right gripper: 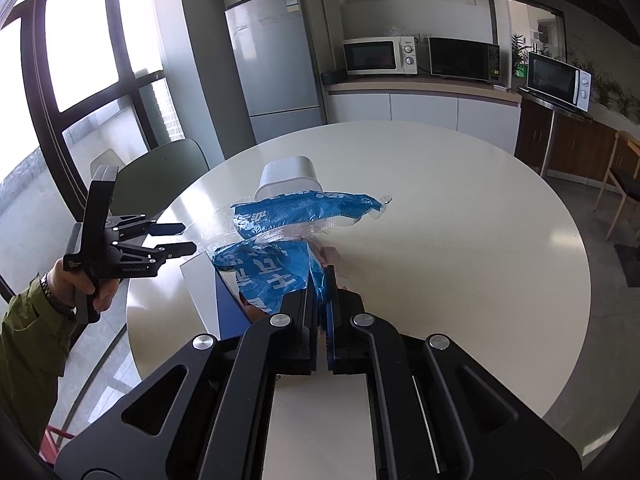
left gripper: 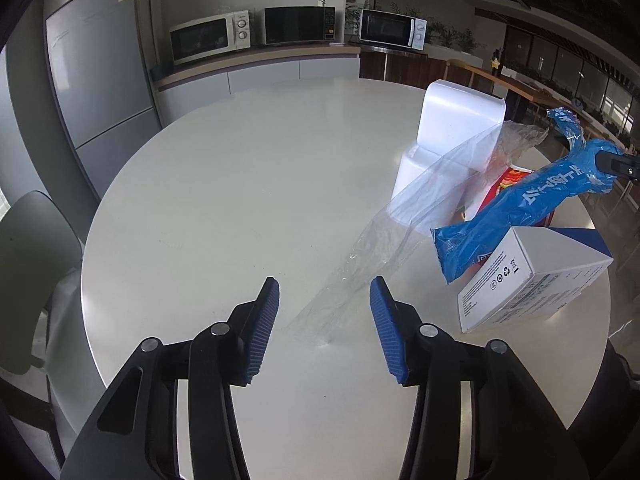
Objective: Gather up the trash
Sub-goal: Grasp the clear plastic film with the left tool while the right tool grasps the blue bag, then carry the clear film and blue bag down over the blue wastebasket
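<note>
Nearest you, your right gripper (right gripper: 320, 280) is clamped tight on one end of the crinkled blue plastic wrapper with white lettering (right gripper: 280, 272), and the rest of that wrapper hangs out ahead of the jaws, lifted clear of the round white table (right gripper: 460, 240). Your left gripper (left gripper: 324, 300) stands partly open over the tabletop with nothing pinched; the near end of the long clear plastic film (left gripper: 360, 264) lies flat between its blue ribbed pads (left gripper: 264, 328), which do not press on it. Just beyond, on the right of the left wrist view, the white cardboard box with a dark blue side (left gripper: 532, 280) sits tilted beside a red and orange package (left gripper: 510, 182) that is mostly hidden. Farther back the white plastic container (left gripper: 456, 136) rests mouth-down, with the far end of the film draped against it. So one piece of trash is in hand and none looks put away: no bin or bag shows in either view. The film, the box, the red package and perhaps the container are all left, and the film looks like the closest next pick for the left side.
</note>
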Tool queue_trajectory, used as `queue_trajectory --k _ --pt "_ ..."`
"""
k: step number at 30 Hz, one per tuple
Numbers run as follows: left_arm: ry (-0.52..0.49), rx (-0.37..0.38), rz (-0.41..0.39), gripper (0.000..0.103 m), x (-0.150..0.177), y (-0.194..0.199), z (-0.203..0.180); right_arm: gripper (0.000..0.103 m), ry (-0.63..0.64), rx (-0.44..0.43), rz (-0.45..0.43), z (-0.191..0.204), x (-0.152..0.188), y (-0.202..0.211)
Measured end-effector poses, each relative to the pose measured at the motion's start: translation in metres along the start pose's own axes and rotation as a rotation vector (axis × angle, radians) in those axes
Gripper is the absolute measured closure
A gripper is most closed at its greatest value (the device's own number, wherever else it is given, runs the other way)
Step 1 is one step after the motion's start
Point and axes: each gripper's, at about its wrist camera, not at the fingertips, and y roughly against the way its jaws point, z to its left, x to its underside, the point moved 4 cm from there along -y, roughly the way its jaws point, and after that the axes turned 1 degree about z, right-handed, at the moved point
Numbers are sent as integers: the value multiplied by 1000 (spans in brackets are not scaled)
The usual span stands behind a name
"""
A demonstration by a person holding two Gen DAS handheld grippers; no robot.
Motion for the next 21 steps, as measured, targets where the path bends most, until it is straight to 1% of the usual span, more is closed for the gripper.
queue_trajectory --k 2,3,4,6,7,8,11,14,15,18,21 --pt "31 34 -16 71 3 3 -3 100 -6 0 -5 1 -1 0" --pt "38 42 -27 78 5 5 -6 100 -9 -1 -9 1 1 2" --pt "47 37 -40 83 6 8 -10 100 -12 0 -15 0 2 3" --pt "92 24 -53 98 11 11 -13 100 -22 9 -47 -2 3 10" --pt "120 12 -62 101 14 14 -14 100 -24 13 -60 -2 2 13" --pt "145 13 -80 101 14 16 -16 100 -28 16 -75 -3 2 17" --pt "205 32 -163 102 21 38 -26 100 -43 14 -105 -8 2 28" --pt "246 -5 -226 102 26 64 -33 100 -61 10 -133 -14 2 40" --pt "257 -22 -232 102 29 71 -34 100 -69 6 -144 -16 2 45" --pt "275 -121 -230 102 40 86 -44 100 -86 -5 -174 -22 2 56" --pt "319 -168 -222 102 52 97 -55 100 -96 -17 -189 -26 7 63"
